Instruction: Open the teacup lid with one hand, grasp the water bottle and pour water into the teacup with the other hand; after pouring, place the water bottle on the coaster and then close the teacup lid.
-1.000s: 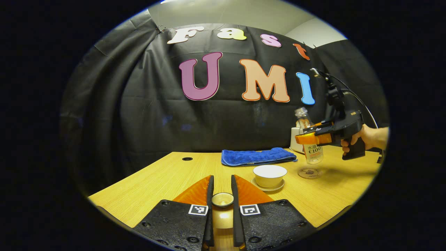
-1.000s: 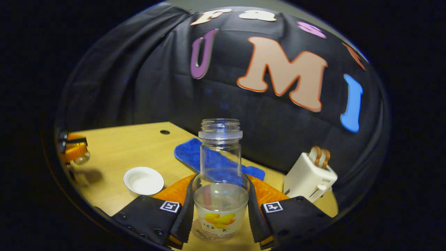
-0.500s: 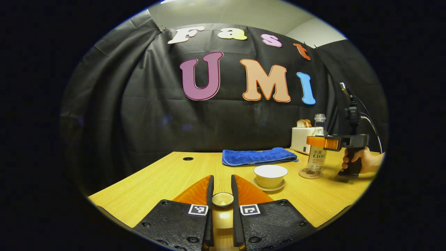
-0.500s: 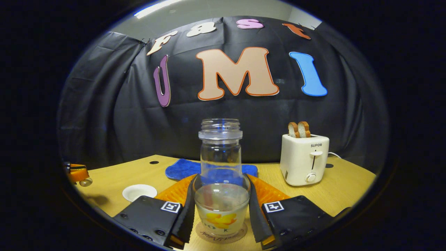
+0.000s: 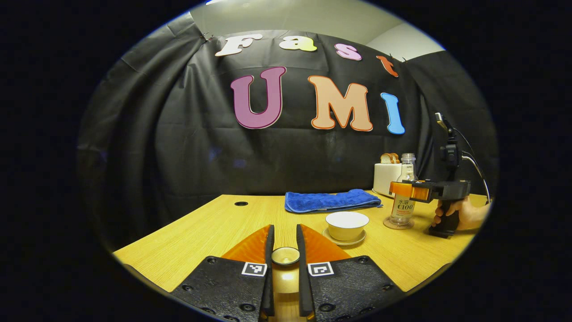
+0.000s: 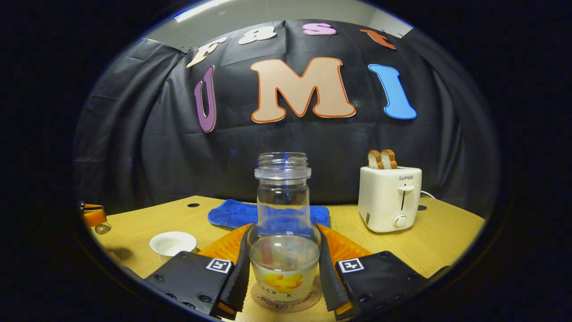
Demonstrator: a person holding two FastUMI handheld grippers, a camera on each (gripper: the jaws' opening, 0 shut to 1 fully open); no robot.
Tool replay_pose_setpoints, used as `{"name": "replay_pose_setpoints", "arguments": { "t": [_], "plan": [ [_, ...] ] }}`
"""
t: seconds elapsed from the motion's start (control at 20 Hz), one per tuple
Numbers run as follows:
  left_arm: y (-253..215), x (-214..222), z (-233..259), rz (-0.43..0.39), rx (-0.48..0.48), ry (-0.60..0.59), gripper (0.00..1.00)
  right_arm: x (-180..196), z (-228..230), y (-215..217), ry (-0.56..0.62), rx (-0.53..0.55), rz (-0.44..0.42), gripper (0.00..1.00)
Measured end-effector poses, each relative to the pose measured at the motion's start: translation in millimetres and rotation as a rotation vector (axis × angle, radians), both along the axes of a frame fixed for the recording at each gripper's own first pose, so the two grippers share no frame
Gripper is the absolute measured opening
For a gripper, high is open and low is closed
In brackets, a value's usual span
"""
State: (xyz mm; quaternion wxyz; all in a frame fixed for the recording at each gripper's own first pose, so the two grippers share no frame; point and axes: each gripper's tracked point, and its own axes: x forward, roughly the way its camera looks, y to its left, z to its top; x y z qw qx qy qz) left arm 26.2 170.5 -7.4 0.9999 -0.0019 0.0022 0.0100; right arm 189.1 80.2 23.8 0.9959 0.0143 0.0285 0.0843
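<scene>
In the left gripper view my left gripper [image 5: 284, 250] is shut on the small round teacup lid [image 5: 285, 256], held above the wooden table [image 5: 201, 232]. The uncovered white teacup [image 5: 347, 225] sits on its saucer to the right ahead. Farther right, the other gripper [image 5: 409, 189], held by a hand, clasps the clear water bottle [image 5: 403, 197], which stands upright on the round coaster [image 5: 397, 224]. In the right gripper view my right gripper [image 6: 282, 255] is shut on the bottle [image 6: 283, 214], with the coaster [image 6: 286, 300] under its base and the teacup [image 6: 173, 243] at lower left.
A blue folded towel [image 5: 331, 200] lies behind the cup. A white toaster [image 6: 389, 197] with two bread slices stands at the back right. The table has small cable holes [image 5: 241, 203] near its far edge.
The right gripper lowered the bottle from its raised, tilted pose and stood it upright on the coaster. The left gripper stayed still with the lid.
</scene>
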Motion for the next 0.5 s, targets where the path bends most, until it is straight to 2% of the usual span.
{"name": "replay_pose_setpoints", "arguments": {
  "t": [0.3,0.5],
  "plan": [
    [0.1,0.0,0.4,0.000,0.001,0.000,0.19,-6.7,3.7,0.0,-0.060,-0.013,-0.005,0.73],
    [0.4,0.5,-0.1,0.003,0.001,0.000,0.19,-5.7,0.3,1.2,-0.056,-0.014,-0.012,0.72]
  ]
}}
